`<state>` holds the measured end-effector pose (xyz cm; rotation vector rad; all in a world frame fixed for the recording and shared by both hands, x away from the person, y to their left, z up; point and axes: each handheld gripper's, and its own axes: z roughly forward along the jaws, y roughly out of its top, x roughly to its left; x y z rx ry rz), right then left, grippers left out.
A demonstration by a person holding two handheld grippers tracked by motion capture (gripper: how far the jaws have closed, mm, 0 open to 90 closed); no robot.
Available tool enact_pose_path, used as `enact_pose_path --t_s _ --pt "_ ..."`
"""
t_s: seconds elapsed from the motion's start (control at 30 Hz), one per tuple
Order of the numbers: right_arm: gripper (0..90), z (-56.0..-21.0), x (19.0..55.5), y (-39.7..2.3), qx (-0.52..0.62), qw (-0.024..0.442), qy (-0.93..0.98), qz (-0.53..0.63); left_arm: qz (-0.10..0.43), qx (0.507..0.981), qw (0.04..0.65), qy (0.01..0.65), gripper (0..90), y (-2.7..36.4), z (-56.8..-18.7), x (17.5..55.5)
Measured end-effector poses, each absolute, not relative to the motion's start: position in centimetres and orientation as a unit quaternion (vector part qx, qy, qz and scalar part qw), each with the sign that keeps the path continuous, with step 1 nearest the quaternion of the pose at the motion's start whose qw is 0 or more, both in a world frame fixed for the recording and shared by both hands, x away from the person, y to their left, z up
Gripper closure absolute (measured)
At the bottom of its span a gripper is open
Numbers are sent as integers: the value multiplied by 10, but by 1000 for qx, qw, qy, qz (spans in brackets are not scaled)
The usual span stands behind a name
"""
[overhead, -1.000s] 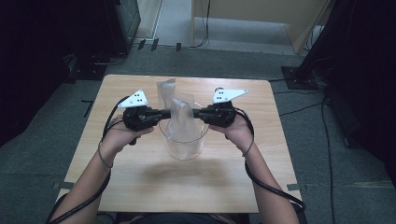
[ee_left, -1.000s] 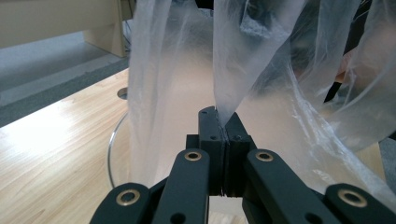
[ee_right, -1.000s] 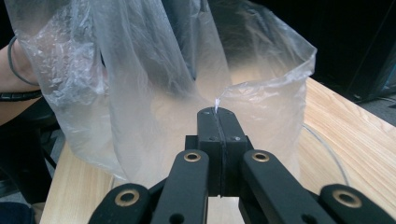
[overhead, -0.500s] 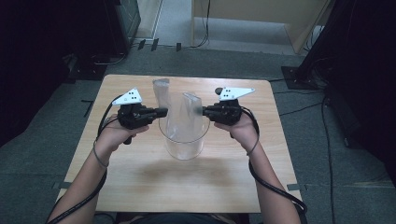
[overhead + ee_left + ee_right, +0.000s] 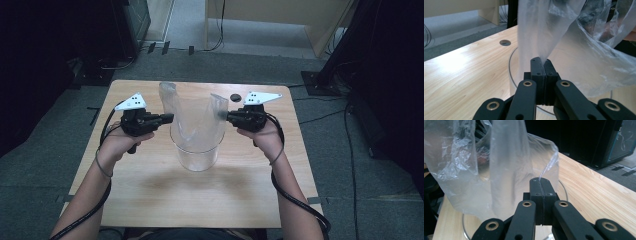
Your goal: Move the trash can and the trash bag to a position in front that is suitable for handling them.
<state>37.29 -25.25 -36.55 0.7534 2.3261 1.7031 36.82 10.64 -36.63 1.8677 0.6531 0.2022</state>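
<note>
A clear plastic bag [image 5: 192,117] hangs stretched above a clear round container [image 5: 196,152] standing mid-table. My left gripper [image 5: 169,118] is shut on the bag's left edge, and my right gripper [image 5: 227,117] is shut on its right edge. The left gripper view has the bag film [image 5: 564,32] rising from between my closed left gripper [image 5: 543,62], with the container's rim [image 5: 510,62] just below. Seen from the right gripper view, the bag [image 5: 499,167] spreads out beyond my closed right gripper [image 5: 540,181], which pinches a thin strip of film.
The wooden table [image 5: 150,200] has a small dark round hole [image 5: 235,97] near its far edge. Dark equipment and cables stand on the floor around the table. A pale cabinet [image 5: 270,20] stands beyond it.
Both grippers have drawn apart sideways, pulling the bag's mouth open wider above the container. The bag went from a bunched shape to a broad spread one.
</note>
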Motion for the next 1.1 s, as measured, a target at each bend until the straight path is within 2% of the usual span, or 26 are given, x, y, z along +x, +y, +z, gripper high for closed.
enact_pose_path --t_s 1.0,1.1 --pt "900 -385 374 -308 324 109 777 529 78 773 519 356 895 146 -400 391" --pt "900 -385 372 -307 315 106 778 532 73 770 528 351 852 144 -399 390"
